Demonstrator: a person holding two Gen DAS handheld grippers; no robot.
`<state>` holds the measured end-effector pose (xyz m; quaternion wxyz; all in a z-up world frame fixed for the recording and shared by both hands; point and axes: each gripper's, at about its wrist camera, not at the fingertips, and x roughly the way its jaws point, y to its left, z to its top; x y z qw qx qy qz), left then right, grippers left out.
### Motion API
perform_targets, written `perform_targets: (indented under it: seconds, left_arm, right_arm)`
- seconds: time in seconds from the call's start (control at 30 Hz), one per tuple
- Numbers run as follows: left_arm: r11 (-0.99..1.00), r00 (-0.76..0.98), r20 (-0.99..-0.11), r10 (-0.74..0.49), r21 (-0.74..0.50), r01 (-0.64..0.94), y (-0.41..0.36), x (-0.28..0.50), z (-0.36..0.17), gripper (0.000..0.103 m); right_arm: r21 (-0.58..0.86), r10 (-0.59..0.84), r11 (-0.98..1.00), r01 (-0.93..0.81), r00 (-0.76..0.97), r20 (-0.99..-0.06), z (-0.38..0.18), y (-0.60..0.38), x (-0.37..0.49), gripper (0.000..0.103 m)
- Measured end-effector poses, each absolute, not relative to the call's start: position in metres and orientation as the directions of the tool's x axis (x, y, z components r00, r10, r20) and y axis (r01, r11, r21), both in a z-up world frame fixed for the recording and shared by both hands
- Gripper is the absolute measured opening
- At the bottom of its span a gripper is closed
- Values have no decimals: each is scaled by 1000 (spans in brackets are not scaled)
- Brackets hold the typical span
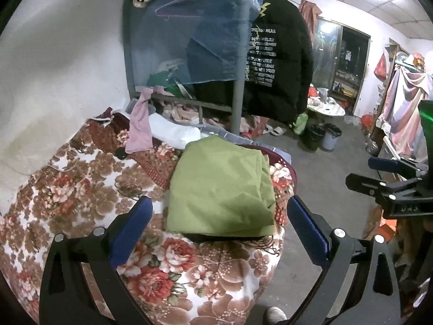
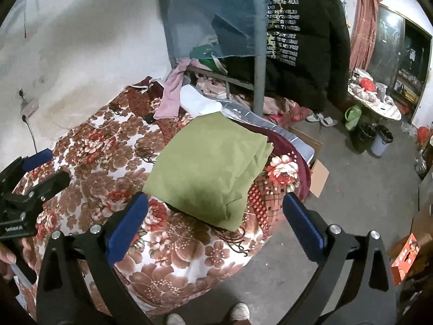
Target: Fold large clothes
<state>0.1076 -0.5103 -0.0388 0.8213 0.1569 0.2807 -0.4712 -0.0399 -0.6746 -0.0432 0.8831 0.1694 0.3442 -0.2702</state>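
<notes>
A: Two grippers, one in each of the person's hands, both with jaws spread wide and nothing between them. The left gripper (image 1: 219,218) hangs above the near end of a bed; the right gripper (image 2: 215,212) hangs beside it, a little further toward the floor side.

B: Where is the garment?

A: A green garment (image 1: 220,187) lies folded into a thick rectangle on the floral blanket (image 1: 67,187) near the bed's floor-side edge. From the left wrist it sits just ahead of the fingertips, centred between the two blue pads (image 1: 132,227). Neither pad touches it. From the right wrist it lies ahead too, shifted slightly toward the left pad, again untouched.

B: Anything under it?

A: A dark strip shows beneath its near edge; I cannot tell what it is.

B: And beyond?

A: A pink cloth (image 1: 139,127) and a white bundle (image 1: 173,131) lie further up the bed. Behind them stands a metal bunk frame (image 1: 236,100) with a blue net, and a black jacket (image 1: 278,54) with printed lettering hangs there. Far right, across the concrete floor, is a small round table (image 1: 326,109) with two bins (image 1: 322,135) beside it.
</notes>
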Motion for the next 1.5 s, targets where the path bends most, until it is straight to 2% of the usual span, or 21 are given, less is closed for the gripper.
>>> perform_targets:
  seconds: [0.43, 0.6, 0.83, 1.17, 1.5]
  left_arm:
    - [494, 414, -613, -673, 43, 868, -524, 102, -52, 98]
    - [511, 459, -617, -640, 104, 853, -529, 101, -56, 98]
    - [518, 453, -614, -646, 83, 851, -529, 107, -56, 98]
    - [522, 475, -609, -635, 115, 845, -531, 112, -62, 98]
    - [503, 459, -606, -649, 110, 857, -532, 116, -63, 98]
  right_arm:
    - [124, -326, 818, 561, 631, -704, -62, -683, -34, 98]
    - [126, -316, 825, 550, 636, -704, -63, -686, -30, 98]
    - [132, -309, 822, 554, 629, -713, -64, -690, -26, 98]
    - [169, -281, 819, 549, 640, -715, -68, -702, -17, 98]
    - [140, -285, 832, 536, 630, -723, -75, -707, -3, 98]
